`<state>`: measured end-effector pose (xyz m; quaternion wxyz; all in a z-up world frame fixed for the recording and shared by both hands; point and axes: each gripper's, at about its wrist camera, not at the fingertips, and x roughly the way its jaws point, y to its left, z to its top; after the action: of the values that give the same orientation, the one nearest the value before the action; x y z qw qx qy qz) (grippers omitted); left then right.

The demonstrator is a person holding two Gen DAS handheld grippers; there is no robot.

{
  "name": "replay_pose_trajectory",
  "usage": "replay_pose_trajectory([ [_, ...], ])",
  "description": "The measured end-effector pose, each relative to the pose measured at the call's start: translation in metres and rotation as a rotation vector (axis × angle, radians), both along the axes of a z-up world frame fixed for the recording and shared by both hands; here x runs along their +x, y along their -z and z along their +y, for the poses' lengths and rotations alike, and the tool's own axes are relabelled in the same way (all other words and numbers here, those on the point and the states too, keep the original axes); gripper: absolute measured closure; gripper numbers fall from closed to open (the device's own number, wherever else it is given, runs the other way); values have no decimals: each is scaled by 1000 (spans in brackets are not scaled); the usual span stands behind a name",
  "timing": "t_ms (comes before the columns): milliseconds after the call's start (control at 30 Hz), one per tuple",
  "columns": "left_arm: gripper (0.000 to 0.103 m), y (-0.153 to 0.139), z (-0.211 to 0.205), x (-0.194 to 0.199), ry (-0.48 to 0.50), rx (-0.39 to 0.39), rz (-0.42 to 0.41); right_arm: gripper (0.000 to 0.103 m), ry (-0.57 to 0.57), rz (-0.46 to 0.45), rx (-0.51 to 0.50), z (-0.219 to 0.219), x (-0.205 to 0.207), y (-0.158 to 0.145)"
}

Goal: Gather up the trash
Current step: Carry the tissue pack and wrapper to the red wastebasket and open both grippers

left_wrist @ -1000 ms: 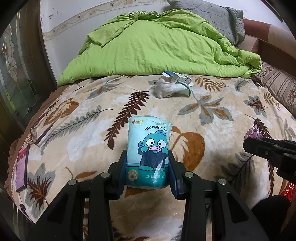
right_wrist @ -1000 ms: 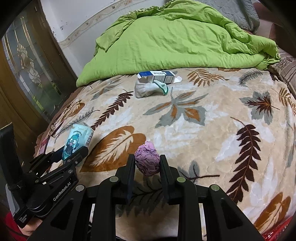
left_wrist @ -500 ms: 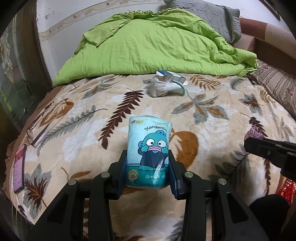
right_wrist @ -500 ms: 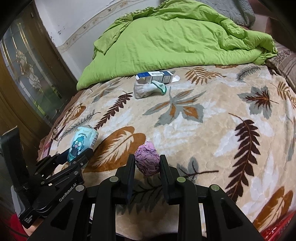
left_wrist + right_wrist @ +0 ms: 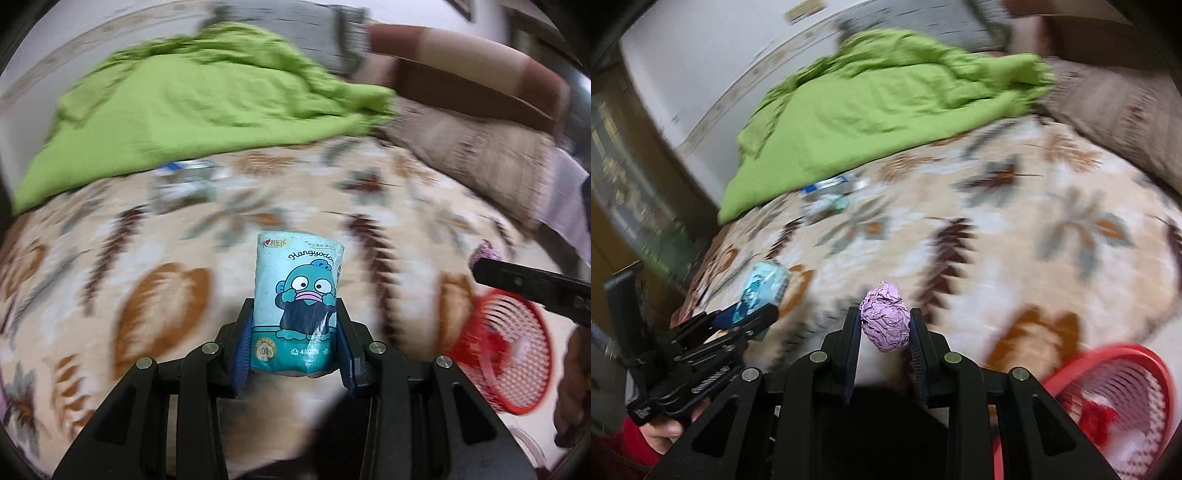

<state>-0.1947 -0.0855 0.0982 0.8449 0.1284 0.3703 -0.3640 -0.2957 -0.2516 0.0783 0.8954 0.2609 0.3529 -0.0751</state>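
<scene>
Gripping a teal tissue pack (image 5: 298,306) upright between blue pads, left gripper (image 5: 295,343) angled downward over the leaf-patterned blanket (image 5: 110,258), jaws narrowed onto the pack's lower half, cartoon face toward the camera. Pinching a crumpled purple paper ball (image 5: 885,320) between the fingertips, right gripper (image 5: 884,332) likewise tilted down, jaws close together and pressed on both sides of the ball. Seen from the right wrist, left gripper at lower left with the pack poking out ahead of it, a hand (image 5: 661,435) in a red sleeve underneath.

Compared with a second ago: both views now smeared with motion blur, swung toward the right side of the bed. Red mesh basket (image 5: 1123,402) now in plain sight at lower right of both views, barely a sliver at the edge earlier. Brown striped pillow (image 5: 480,162) and headboard much larger in view. Green quilt (image 5: 192,110) shifted leftward. Blue-and-white box with the crumpled tissue (image 5: 827,195) beside it unmoved on the blanket near the quilt's edge, too blurred for detail. Same hold on pack and ball as before.
</scene>
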Motion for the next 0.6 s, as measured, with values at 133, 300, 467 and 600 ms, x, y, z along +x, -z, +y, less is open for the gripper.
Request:
replay_pose_trajectory([
  [133,65,-8,-47,-33,177,-8,29,75,135,26,2,-41,-62,-4],
  [300,65,-12,-105,-82,391,10,63,75,272,38,17,-76,-125,-5],
  [467,63,-5,-145,-116,520,51,91,73,334,57,41,-93,-153,3],
  [600,52,5,-165,-133,601,92,139,66,347,85,103,-104,-162,19],
])
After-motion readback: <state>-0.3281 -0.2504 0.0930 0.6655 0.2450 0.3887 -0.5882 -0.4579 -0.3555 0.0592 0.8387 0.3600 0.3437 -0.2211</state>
